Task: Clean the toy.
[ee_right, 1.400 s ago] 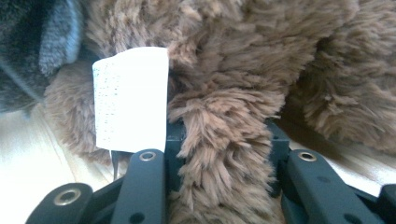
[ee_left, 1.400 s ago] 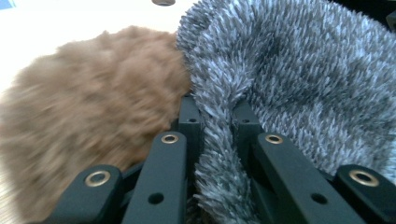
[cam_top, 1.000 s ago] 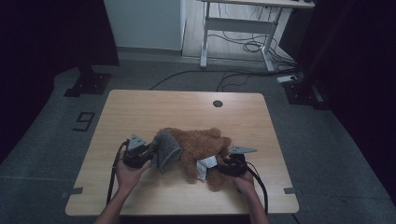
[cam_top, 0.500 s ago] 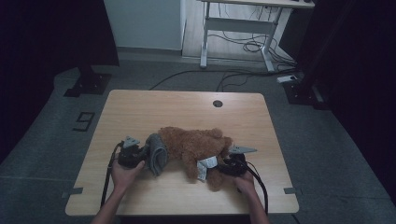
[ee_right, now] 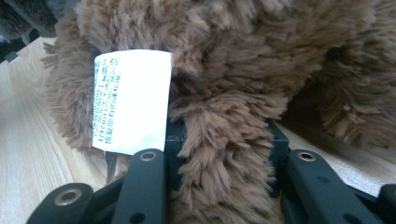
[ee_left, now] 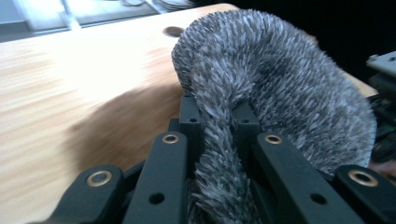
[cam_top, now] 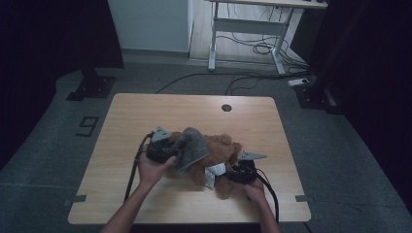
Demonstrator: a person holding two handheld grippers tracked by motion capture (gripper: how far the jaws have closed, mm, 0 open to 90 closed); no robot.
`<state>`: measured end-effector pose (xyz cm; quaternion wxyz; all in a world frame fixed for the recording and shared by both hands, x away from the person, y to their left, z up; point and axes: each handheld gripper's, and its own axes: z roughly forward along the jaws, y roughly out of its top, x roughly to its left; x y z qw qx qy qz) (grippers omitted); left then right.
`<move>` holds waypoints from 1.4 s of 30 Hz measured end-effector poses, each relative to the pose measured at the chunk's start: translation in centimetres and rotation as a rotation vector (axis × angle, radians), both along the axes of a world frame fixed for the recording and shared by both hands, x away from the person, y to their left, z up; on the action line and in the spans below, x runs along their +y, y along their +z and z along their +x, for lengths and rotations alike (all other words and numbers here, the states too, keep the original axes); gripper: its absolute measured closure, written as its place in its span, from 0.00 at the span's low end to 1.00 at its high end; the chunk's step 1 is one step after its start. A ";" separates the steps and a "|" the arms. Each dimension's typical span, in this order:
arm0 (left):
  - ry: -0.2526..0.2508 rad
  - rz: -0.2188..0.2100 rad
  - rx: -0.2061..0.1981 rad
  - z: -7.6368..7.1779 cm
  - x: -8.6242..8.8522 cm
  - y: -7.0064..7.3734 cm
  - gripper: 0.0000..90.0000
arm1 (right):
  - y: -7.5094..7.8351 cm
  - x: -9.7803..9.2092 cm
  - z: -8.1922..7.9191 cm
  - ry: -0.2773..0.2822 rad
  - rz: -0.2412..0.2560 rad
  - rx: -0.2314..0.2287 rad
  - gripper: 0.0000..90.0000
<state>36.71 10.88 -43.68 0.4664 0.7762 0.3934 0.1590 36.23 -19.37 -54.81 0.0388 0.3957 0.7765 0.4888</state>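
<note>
A brown teddy bear [cam_top: 214,155] lies on the table [cam_top: 145,116] near its front edge. The left gripper [ee_left: 215,126] is clamped on a grey furry cloth [ee_left: 280,79] draped over the bear's left end, and the right gripper [ee_right: 219,140] pinches brown fur beside the bear's white label [ee_right: 130,100]. Likely best: pin the bear firmly and pull the cloth slowly.

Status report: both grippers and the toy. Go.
Left gripper shut on grey cloth. Right gripper shut on brown plush toy, beside its white tag. Toy on table; nothing in the way.
</note>
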 end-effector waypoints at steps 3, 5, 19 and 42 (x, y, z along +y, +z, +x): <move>-0.059 0.018 -0.007 0.4 -3.2 0.2 0.88 | 0.0 0.0 0.0 0.005 -0.004 -0.002 0.71; -0.087 0.028 -0.014 0.4 -4.9 0.4 0.88 | 0.0 0.0 0.0 0.004 -0.004 0.001 0.71; -0.083 0.157 -0.037 0.8 -8.4 -1.2 0.88 | -0.1 0.0 -0.1 0.016 -0.011 0.005 0.72; 0.130 0.088 -0.018 0.6 4.6 -1.3 0.87 | -0.1 0.1 -0.1 0.025 0.008 0.008 0.72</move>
